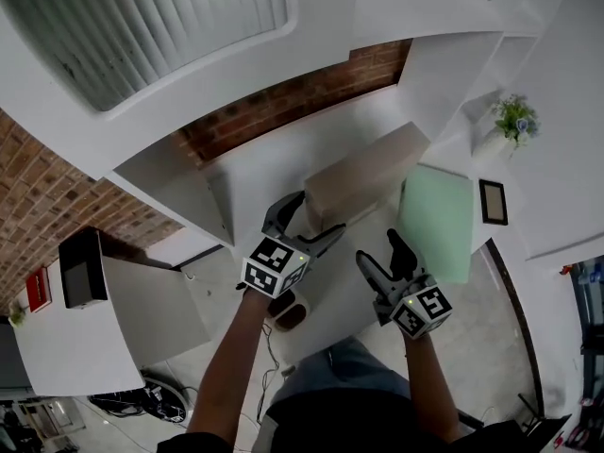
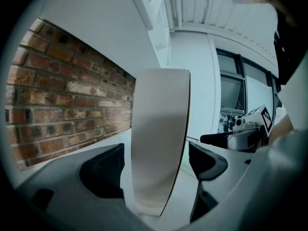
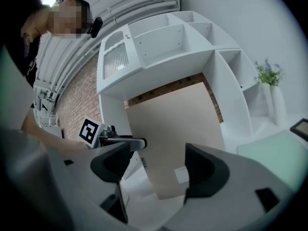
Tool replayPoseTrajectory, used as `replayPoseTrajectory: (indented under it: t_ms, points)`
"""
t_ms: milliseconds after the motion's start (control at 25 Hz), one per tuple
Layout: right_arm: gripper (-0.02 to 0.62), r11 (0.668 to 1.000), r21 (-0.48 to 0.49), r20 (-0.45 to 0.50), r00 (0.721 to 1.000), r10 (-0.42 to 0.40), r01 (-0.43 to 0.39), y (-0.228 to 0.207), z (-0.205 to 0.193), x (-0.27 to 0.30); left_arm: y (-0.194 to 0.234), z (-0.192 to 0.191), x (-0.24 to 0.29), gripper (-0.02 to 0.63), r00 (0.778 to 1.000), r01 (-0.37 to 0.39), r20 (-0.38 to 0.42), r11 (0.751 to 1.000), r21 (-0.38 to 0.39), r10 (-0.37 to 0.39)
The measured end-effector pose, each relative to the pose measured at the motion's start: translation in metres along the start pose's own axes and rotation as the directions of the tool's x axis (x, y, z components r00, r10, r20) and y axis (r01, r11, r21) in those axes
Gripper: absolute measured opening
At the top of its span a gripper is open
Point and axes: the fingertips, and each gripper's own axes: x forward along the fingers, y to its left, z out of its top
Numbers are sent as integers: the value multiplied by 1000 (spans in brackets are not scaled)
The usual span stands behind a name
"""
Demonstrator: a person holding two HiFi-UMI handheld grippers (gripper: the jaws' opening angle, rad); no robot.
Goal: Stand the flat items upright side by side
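Left gripper view: the jaws of my left gripper (image 2: pixel 159 155) stand wide apart, and the beige flat item (image 2: pixel 161 129) rises upright between them. There is a clear gap on the left pad's side. The right pad is just beside the item's edge and I see no pressing, so nothing is clamped. The item's foot sits on the white shelf surface (image 2: pixel 192 201), with the brick wall (image 2: pixel 67 105) to its left. Right gripper view: the jaws of my right gripper (image 3: pixel 161 162) are also apart and hold nothing. The same beige item shows beyond them, its broad face towards the camera, inside a compartment of the shelf unit. Head view: the left gripper straddles the near end of the beige item, and the right gripper hangs just to its right, clear of the item. The green flat item (image 1: pixel 436 217) lies on the white surface further right, apart from the beige one. Beyond it are a small framed picture (image 1: pixel 493 202) and a vase with a plant (image 1: pixel 514 121).
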Motion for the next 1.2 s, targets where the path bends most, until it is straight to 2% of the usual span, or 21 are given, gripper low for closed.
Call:
replayPoseTrajectory:
  t_ms: [360, 600, 640, 680, 720, 1040, 1200]
  points:
    - [334, 999, 16, -31, 999, -34, 34, -12, -15, -4, -4, -8, 30, 380, 998, 66, -17, 995, 80, -65]
    - [334, 999, 29, -43, 999, -33, 34, -18, -21, -4, 0, -8, 37, 377, 1000, 23, -13, 994, 106, -22]
    - [334, 999, 33, -44, 999, -32, 34, -19, -21, -4, -1, -6, 38, 369, 1000, 17, -10, 994, 111, -16]
    - [334, 999, 34, -45, 998, -32, 34, -19, -21, -4, -1, -5, 39, 315, 1000, 11, -9, 993, 118, -10]
    - [335, 999, 34, -48, 998, -32, 33, -19, -21, -4, -2, -4, 40, 307, 1000, 5, -8, 992, 125, -4]
    - [334, 999, 42, -54, 998, -21, 23, -20, -21, -8, -4, -3, 39, 267, 999, -47, 4, 990, 131, 47]
    - [334, 999, 47, -43, 999, -13, 15, -22, -16, -9, -5, 0, 33, 259, 995, -96, 8, 982, 164, 96]
